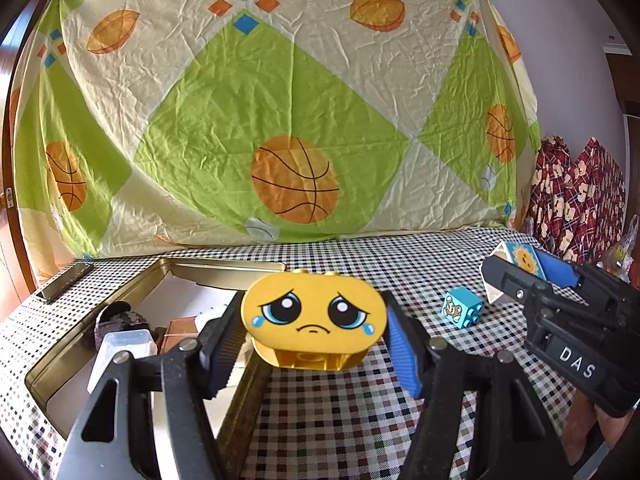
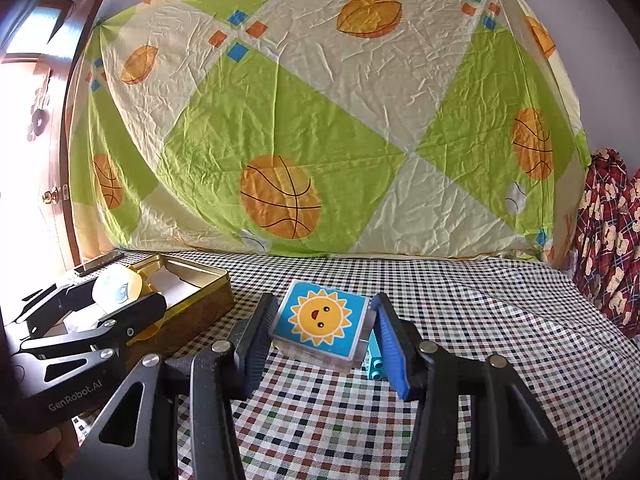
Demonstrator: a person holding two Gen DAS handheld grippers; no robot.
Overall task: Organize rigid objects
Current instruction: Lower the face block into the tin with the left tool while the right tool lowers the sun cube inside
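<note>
My left gripper (image 1: 314,340) is shut on a yellow oval block with a crying face (image 1: 314,314), held above the right rim of a gold metal tin (image 1: 208,268). In the right wrist view that block (image 2: 118,289) and the left gripper (image 2: 120,304) hang over the tin (image 2: 200,304). My right gripper (image 2: 322,340) is shut on a white block with a blue sun face (image 2: 320,322), lifted over the checkered tablecloth (image 2: 440,360). The left wrist view shows the right gripper (image 1: 516,276) with the sun block (image 1: 520,258) at the right. A small blue bear brick (image 1: 462,307) lies on the cloth, partly hidden behind the sun block (image 2: 374,364).
The tin holds a clear plastic box (image 1: 120,346), a dark lump (image 1: 116,316) and a brown item (image 1: 180,330). A flat dark device (image 1: 66,282) lies at the table's back left. A basketball-print sheet (image 1: 280,120) hangs behind. Red patterned fabric (image 1: 572,196) is at the right.
</note>
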